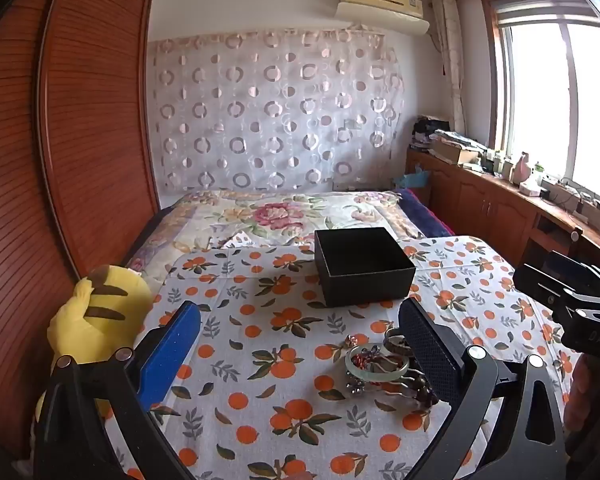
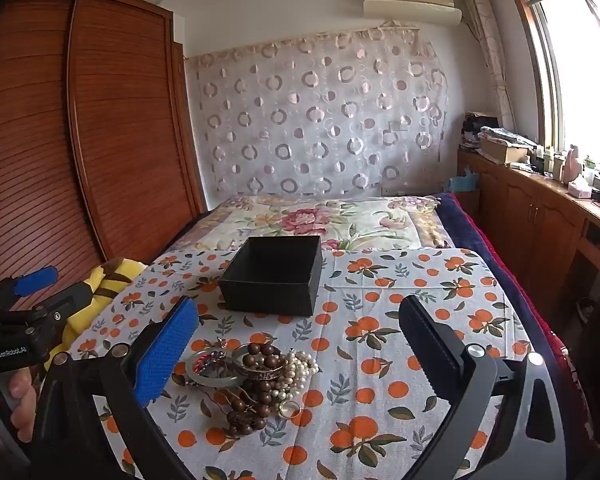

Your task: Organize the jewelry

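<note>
A pile of jewelry (image 2: 256,380) lies on the orange-print tablecloth (image 2: 380,360): brown wooden beads (image 2: 262,354), a pearl strand (image 2: 300,366), a pale green bangle (image 2: 204,376) and a ring (image 2: 289,409). The left wrist view shows the bangle (image 1: 376,364) and part of the pile, partly behind my left gripper's right finger. An open, empty black box (image 2: 274,276) (image 1: 362,266) stands behind the pile. My left gripper (image 1: 300,340) is open, the pile by its right finger. My right gripper (image 2: 300,340) is open, the pile by its left finger.
A yellow plush toy (image 1: 96,312) sits at the table's left edge. A floral bed (image 2: 320,216) lies beyond the table, a wooden wardrobe (image 2: 100,140) to the left and a cluttered wooden cabinet (image 2: 540,200) under the window to the right.
</note>
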